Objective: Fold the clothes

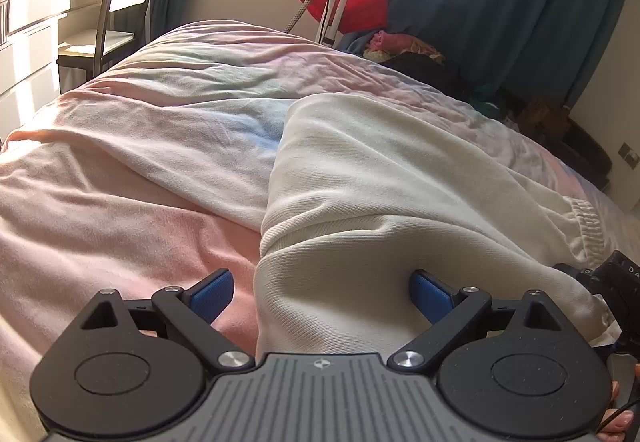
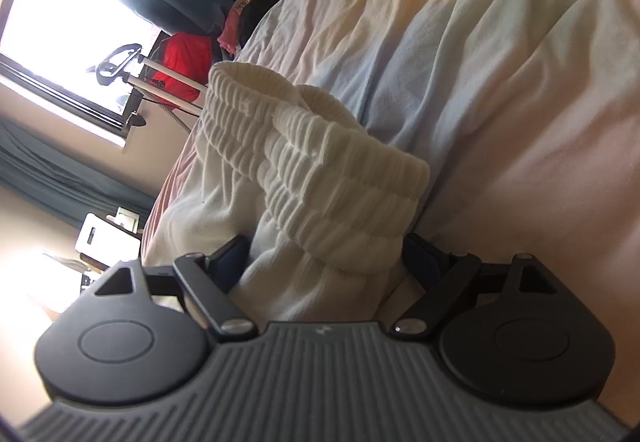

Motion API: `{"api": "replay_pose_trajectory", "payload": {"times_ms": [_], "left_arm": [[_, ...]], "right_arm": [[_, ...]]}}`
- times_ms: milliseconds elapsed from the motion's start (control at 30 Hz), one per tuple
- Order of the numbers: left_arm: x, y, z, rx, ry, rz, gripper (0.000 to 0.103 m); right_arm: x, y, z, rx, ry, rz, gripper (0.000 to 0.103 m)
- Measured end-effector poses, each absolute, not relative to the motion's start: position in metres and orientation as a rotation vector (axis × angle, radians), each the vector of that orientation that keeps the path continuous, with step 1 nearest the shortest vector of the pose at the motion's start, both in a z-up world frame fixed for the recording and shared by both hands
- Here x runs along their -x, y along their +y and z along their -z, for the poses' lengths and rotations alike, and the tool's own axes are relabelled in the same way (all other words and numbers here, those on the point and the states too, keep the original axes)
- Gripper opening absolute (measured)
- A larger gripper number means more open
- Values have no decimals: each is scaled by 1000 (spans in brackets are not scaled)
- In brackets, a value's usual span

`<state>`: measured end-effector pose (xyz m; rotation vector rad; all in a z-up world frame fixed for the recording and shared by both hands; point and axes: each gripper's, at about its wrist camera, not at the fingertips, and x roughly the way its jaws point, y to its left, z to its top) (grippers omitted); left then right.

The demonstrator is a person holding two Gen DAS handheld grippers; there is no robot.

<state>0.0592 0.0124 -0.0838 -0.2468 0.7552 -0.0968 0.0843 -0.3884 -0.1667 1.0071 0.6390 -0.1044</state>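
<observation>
A cream white garment [image 1: 384,186], sweatpants with a ribbed elastic waistband [image 2: 320,170], lies on a pastel pink and blue bedspread [image 1: 132,146]. My left gripper [image 1: 322,296] is open, its blue pads [image 1: 214,292] spread wide, with a fold of the garment's left edge lying between them. My right gripper [image 2: 324,258] is open around the bunched waistband, one finger on each side of the cloth. The right gripper's black body shows at the right edge of the left wrist view [image 1: 616,278].
A dark chair [image 1: 120,2] and white drawers [image 1: 28,42] stand beyond the bed on the left. A pile of clothes [image 1: 404,50], a red bag [image 1: 352,2] and teal curtains [image 1: 520,2] are past the bed's far right side, under a window.
</observation>
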Motion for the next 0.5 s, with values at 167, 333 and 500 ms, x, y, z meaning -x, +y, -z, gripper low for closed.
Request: {"api": "replay_pose_trajectory", "payload": {"times_ms": [167, 333, 500], "left_arm": [[-60, 7, 86, 224, 766, 105, 96], [-57, -3, 87, 161, 768, 117, 96], [-55, -11, 87, 115, 762, 121, 96]], "right_arm": [[-90, -389, 175, -1017, 635, 79, 96], [-82, -384, 154, -1025, 553, -37, 96], [-72, -384, 136, -1034, 457, -121, 96]]}}
